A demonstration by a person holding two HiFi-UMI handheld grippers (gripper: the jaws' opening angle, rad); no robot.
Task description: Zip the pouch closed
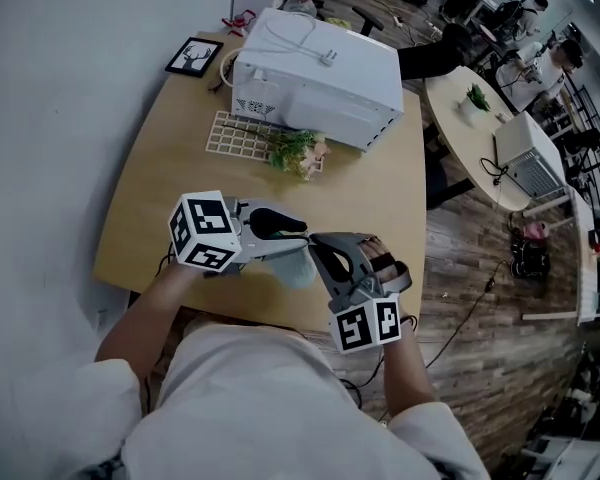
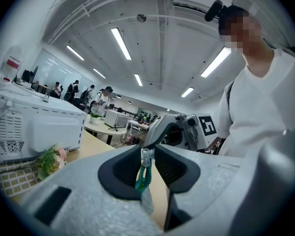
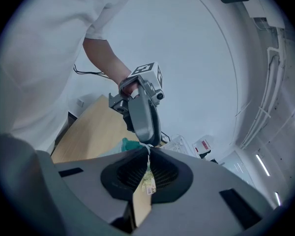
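I hold a small pale teal pouch (image 1: 295, 267) just above the near part of the wooden table (image 1: 165, 183), between both grippers. My left gripper (image 1: 296, 236) comes in from the left. In the left gripper view its jaws (image 2: 147, 154) pinch the metal zipper pull (image 2: 146, 157), and the teal zipper teeth (image 2: 143, 178) hang below it. My right gripper (image 1: 320, 256) faces it from the right. It (image 3: 148, 152) is shut on the pouch's end, where a pale label (image 3: 147, 183) shows between the pads. Most of the pouch is hidden behind the jaws.
A white microwave (image 1: 315, 73) stands at the back of the table, with a cream lattice mat (image 1: 238, 136) and a small flower bunch (image 1: 298, 153) in front of it. A framed picture (image 1: 193, 56) lies at the far left corner. A round table (image 1: 460, 133) stands to the right.
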